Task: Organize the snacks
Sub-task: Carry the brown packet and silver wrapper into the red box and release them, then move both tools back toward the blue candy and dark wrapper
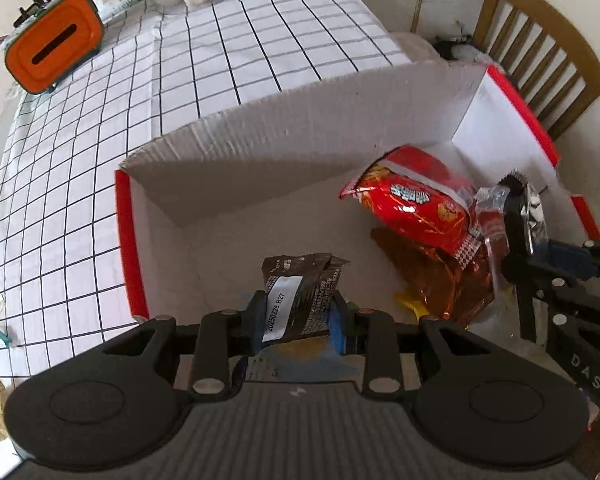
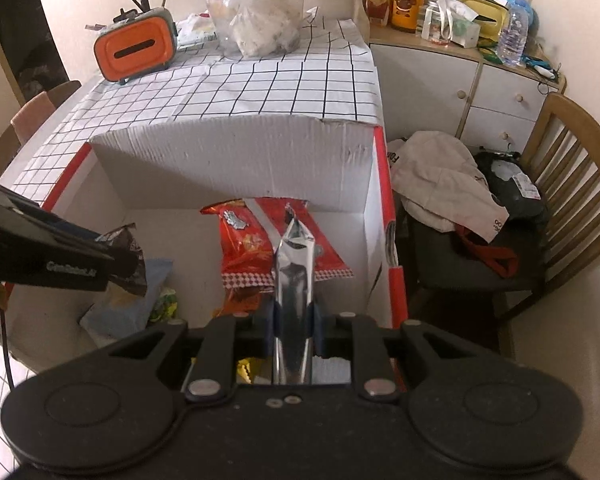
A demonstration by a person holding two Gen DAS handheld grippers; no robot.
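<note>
A white cardboard box (image 1: 284, 128) with red edges stands on the checked tablecloth. My left gripper (image 1: 298, 314) is shut on a dark brown snack packet (image 1: 300, 292) with a white date label, held over the box's floor. In the right wrist view my right gripper (image 2: 294, 320) is shut on a thin silver foil packet (image 2: 294, 280) that stands edge-on above the box's right side. That same silver packet (image 1: 534, 212) and right gripper (image 1: 518, 240) show at the right in the left wrist view. A red snack bag (image 1: 416, 204) lies in the box over an orange foil bag (image 1: 440, 280).
An orange tissue holder (image 1: 54, 44) and a clear plastic bag (image 2: 256, 12) stand at the table's far end. A wooden chair (image 2: 572, 184) with cloth bags is right of the box. A cabinet (image 2: 452, 76) with bottles is behind. A pale blue bag (image 2: 128, 300) lies in the box.
</note>
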